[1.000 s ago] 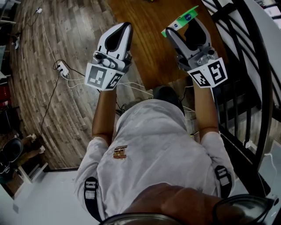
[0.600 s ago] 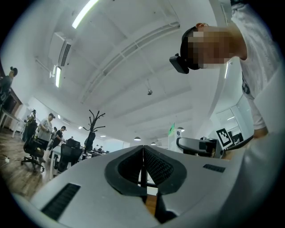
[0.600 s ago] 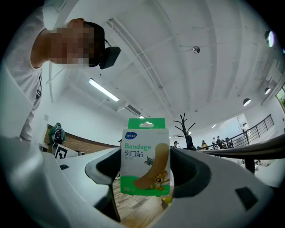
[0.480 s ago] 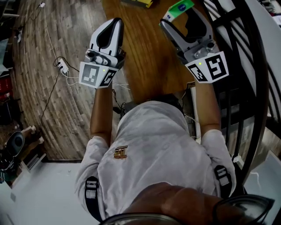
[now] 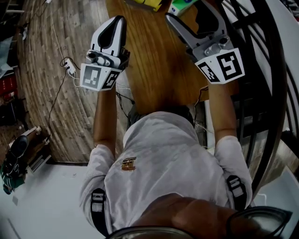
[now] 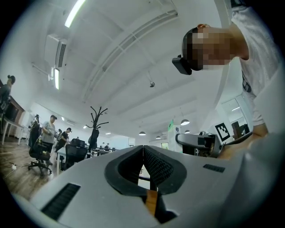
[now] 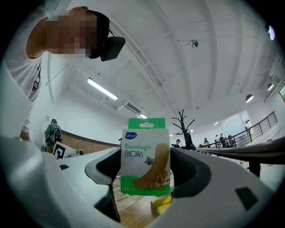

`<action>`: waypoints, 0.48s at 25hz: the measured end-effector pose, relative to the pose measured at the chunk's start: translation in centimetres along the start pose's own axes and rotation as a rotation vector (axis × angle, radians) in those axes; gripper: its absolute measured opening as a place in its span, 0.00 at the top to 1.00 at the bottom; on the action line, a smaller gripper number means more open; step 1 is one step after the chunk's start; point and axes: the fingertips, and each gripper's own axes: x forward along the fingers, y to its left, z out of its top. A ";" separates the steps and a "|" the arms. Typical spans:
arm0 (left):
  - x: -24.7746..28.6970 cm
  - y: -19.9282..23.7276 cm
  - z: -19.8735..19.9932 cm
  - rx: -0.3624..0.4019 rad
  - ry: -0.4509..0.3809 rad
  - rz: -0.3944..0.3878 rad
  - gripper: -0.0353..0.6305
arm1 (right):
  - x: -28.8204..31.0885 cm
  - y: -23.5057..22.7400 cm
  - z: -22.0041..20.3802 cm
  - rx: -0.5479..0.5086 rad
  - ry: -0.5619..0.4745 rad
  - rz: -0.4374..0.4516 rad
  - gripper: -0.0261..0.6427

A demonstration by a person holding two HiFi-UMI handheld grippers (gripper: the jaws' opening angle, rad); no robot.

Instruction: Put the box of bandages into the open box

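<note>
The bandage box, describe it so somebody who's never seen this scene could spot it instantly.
Over the wooden table, find the right tool. Clamped between its jaws is the bandage box: white, with green top tab and base, printed Bandage over a tan plaster picture. The left tool, shut, holds nothing.

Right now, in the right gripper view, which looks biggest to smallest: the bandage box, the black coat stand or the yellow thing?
1. White-and-green cardboard bandage box, nearest the camera.
2. Black branching coat stand, far off.
3. Yellow thing, mostly hidden, so unsure.
</note>
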 end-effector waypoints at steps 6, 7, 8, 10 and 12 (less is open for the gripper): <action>0.7 1.3 -0.2 -0.013 0.005 -0.006 0.92 | 1.4 -0.3 -0.2 -0.029 0.028 0.001 0.49; 0.8 1.6 -0.4 -0.014 0.006 -0.009 0.92 | 1.8 -0.3 -0.4 -0.038 0.036 0.003 0.49; 0.9 1.9 -0.6 -0.015 0.007 -0.013 0.92 | 2.3 -0.4 -0.6 -0.047 0.044 0.004 0.49; 1.1 2.8 -0.9 -0.020 0.008 -0.021 0.92 | 3.5 -0.5 -0.8 -0.059 0.056 0.003 0.49; 1.2 3.5 -1.0 -0.023 0.009 -0.029 0.92 | 4.6 -0.5 -1.1 -0.069 0.069 0.001 0.49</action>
